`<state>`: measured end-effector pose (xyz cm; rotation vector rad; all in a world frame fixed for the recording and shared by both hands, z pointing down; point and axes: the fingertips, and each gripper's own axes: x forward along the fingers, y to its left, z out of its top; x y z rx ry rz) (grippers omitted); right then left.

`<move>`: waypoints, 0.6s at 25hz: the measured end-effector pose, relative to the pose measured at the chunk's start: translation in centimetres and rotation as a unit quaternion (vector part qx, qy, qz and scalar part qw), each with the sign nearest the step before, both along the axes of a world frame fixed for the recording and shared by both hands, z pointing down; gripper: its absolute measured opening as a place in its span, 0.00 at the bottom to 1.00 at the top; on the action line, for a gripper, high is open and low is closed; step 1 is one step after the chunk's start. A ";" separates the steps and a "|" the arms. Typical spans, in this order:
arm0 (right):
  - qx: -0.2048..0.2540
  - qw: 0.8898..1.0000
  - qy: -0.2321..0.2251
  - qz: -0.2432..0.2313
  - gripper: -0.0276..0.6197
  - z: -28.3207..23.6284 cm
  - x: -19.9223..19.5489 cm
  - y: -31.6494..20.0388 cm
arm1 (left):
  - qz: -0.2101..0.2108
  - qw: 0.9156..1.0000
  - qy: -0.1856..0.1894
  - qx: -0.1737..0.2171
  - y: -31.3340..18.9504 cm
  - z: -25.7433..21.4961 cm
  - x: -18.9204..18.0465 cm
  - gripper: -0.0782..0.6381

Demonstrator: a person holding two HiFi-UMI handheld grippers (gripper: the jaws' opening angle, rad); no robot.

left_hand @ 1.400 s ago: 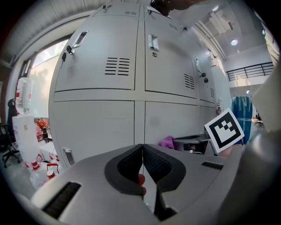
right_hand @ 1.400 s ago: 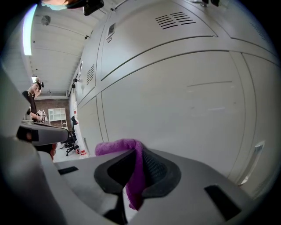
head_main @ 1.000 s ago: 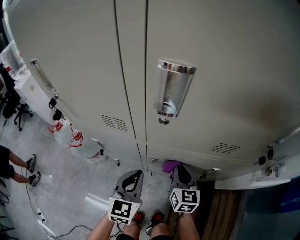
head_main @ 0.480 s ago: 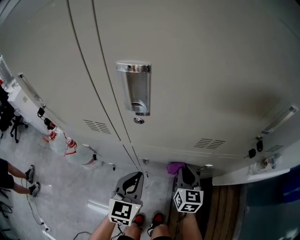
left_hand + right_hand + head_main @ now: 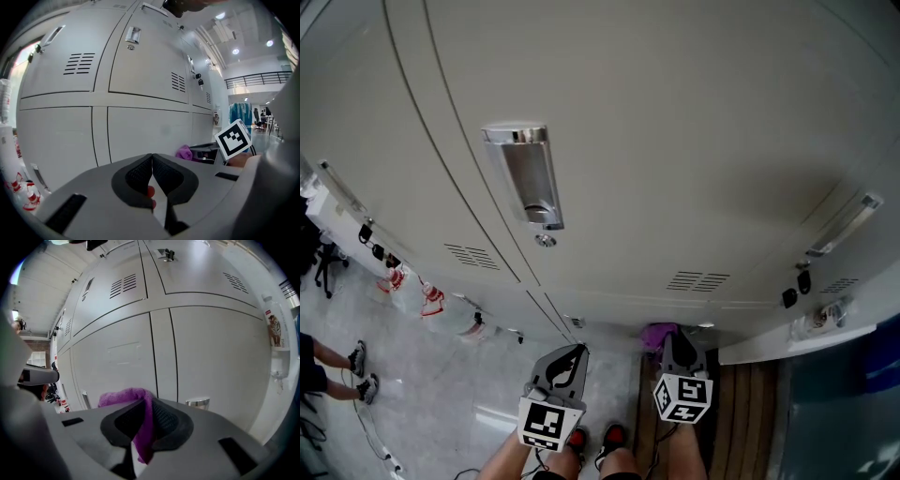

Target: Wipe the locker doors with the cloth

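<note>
The right gripper [image 5: 674, 337] hangs low in front of the person's legs, its jaws pinched on the purple cloth [image 5: 124, 397]. A fold of it bunches out at about 11 o'clock of the jaws and a tail dangles beneath. The cloth is near the lower locker door [image 5: 117, 357] but, as far as I can see, not touching it. The left gripper [image 5: 152, 157] sits at the right one's 9 o'clock, jaws pressed together on nothing. To wipe well, I'd lead with that bunched fold so the fabric meets the panel, not the hard jaw tips. Overlapping strokes could then climb toward 12 o'clock onto the upper door [image 5: 694, 131], easing round the chrome handle [image 5: 525, 176] and the vent slots [image 5: 698, 280]. The pinch looks narrow, so firm pressure might drag the cloth loose.
</note>
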<state>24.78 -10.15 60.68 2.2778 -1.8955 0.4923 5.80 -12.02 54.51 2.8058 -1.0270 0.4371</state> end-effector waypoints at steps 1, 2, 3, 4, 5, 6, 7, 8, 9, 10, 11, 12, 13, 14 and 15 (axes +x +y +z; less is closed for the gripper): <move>0.000 1.000 0.000 0.003 0.12 0.0 0.3 0.1 | 0.002 1.000 0.001 0.000 0.0 0.1 0.1 0.14; 0.000 1.000 0.001 0.007 0.12 0.1 0.5 0.2 | 0.004 1.000 0.001 0.000 0.1 0.1 0.3 0.14; 0.000 1.000 0.001 0.009 0.12 0.1 0.7 0.3 | 0.005 1.000 0.001 0.000 0.1 0.1 0.4 0.14; 0.000 1.000 0.001 0.010 0.12 0.1 0.8 0.4 | 0.006 1.000 0.001 0.000 0.1 0.2 0.5 0.14; 0.000 1.000 0.001 0.011 0.12 0.1 0.8 0.4 | 0.007 1.000 0.000 0.000 0.2 0.2 0.6 0.14; 0.000 1.000 0.002 0.011 0.12 0.1 0.9 0.4 | 0.008 1.000 -0.001 -0.001 0.2 0.2 0.6 0.14; 0.000 1.000 0.003 0.011 0.12 0.1 0.9 0.4 | 0.009 1.000 -0.001 -0.001 0.3 0.1 0.6 0.14; 0.000 1.000 0.003 0.011 0.12 0.1 0.9 0.4 | 0.009 1.000 -0.002 0.000 0.3 0.1 0.6 0.14; 0.000 1.000 0.004 0.012 0.12 0.1 0.9 0.5 | 0.010 1.000 -0.003 0.000 0.3 0.0 0.6 0.14; 0.000 1.000 0.003 0.013 0.12 0.1 0.8 0.5 | 0.010 1.000 -0.004 0.001 0.3 0.0 0.5 0.14; 0.001 1.000 0.003 0.013 0.12 0.0 0.7 0.6 | 0.009 1.000 -0.004 0.000 0.4 -0.1 0.4 0.14; 0.003 1.000 0.002 0.012 0.12 -0.1 0.6 0.7 | 0.008 1.000 -0.004 0.000 0.4 -0.1 0.2 0.14; 0.005 1.000 0.002 0.011 0.12 -0.2 0.4 0.9 | 0.006 1.000 -0.004 -0.001 0.4 0.0 0.1 0.14; 0.007 1.000 0.002 0.009 0.12 -0.5 0.1 1.1 | 0.004 1.000 -0.004 -0.002 0.5 0.0 -0.1 0.14; 0.010 1.000 0.003 0.006 0.12 -0.7 -0.1 1.3 | 0.003 1.000 -0.004 -0.003 0.5 -0.1 -0.3 0.14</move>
